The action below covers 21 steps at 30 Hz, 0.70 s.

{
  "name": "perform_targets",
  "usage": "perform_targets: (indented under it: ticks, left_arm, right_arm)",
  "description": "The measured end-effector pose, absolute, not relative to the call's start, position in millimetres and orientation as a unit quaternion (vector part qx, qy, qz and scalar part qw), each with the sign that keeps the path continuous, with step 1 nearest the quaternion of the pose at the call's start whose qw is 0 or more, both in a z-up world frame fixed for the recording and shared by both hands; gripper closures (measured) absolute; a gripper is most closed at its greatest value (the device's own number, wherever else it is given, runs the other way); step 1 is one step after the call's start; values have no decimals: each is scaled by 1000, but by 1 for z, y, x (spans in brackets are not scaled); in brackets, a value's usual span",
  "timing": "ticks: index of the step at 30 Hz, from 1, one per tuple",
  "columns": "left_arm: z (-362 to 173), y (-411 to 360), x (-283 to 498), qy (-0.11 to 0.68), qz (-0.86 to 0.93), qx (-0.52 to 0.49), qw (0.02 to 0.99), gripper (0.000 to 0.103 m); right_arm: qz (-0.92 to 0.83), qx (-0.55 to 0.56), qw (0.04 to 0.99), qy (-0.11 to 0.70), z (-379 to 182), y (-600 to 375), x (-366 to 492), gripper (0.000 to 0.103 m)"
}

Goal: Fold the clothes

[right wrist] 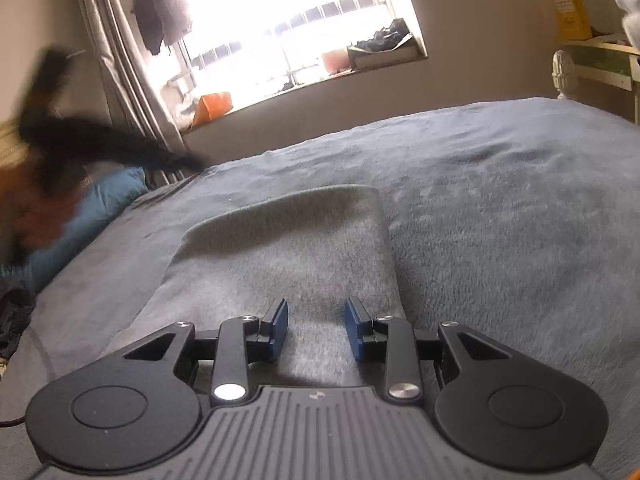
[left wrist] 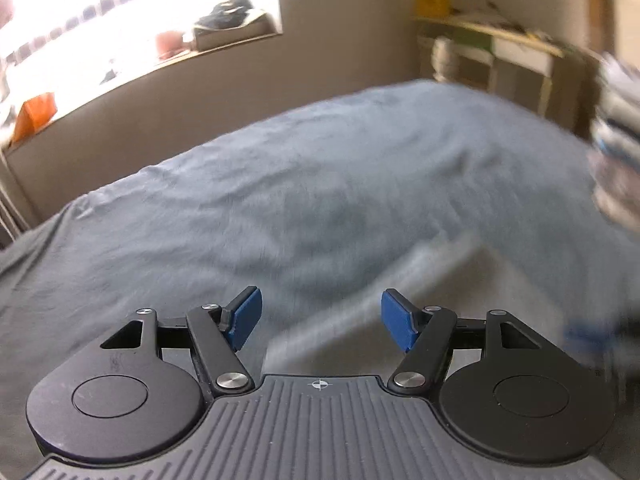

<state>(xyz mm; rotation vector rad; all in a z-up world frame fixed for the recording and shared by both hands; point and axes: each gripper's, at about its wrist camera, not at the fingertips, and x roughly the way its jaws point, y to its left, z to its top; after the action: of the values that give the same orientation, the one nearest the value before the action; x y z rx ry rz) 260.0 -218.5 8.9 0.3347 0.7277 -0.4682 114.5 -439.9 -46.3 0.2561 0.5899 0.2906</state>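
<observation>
- The grey folded cloth [right wrist: 288,252] lies flat in the middle of the right wrist picture, on the bed [right wrist: 500,200] with its blue-grey fuzzy blanket; it looks like a neat strip with smooth sides, so I think at least one fold is done.
- The right claw [right wrist: 316,330] sits low at the bottom middle of that picture, just over the near end of the cloth; its two blue pads are partly apart and nothing is pinched between them; the cloth shows in the gap under them; I cannot tell if the pads touch it.
- I think this claw waits there to keep the near end in place, or to grab it for the next fold; it points down at a slant toward the cloth.
- The left claw [left wrist: 322,320] is at the bottom middle of the left wrist picture; its blue pads stand wide apart with nothing in them.
- That picture is smeary, so this hand looks to be moving fast; a pale blurry band at the lower right may be the cloth, but I cannot be sure.
- In the right wrist picture, at the far left, a dark blur and a blue sleeve [right wrist: 104,196] show; I think that is the left arm swinging.
- A bright window [right wrist: 288,20] sits at the top middle; a shelf [left wrist: 500,40] stands at the upper right in the left wrist picture.
</observation>
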Motion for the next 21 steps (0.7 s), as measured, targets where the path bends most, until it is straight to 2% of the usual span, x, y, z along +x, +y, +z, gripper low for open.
perform_targets:
  ticks: [4, 9, 15, 21]
  left_arm:
    - [-14, -202, 194, 388, -249, 151, 874, 35]
    - [-66, -198, 165, 429, -235, 134, 862, 35]
    - [-59, -184, 157, 399, -232, 106, 881, 35]
    - [-63, -179, 148, 415, -216, 87, 880, 34]
  right_arm:
    - [156, 109, 937, 294, -31, -428, 107, 69]
    - [139, 9, 938, 319, -40, -397, 100, 69]
    - [116, -41, 941, 314, -17, -381, 85, 69]
    - [75, -32, 923, 377, -30, -374, 87, 69]
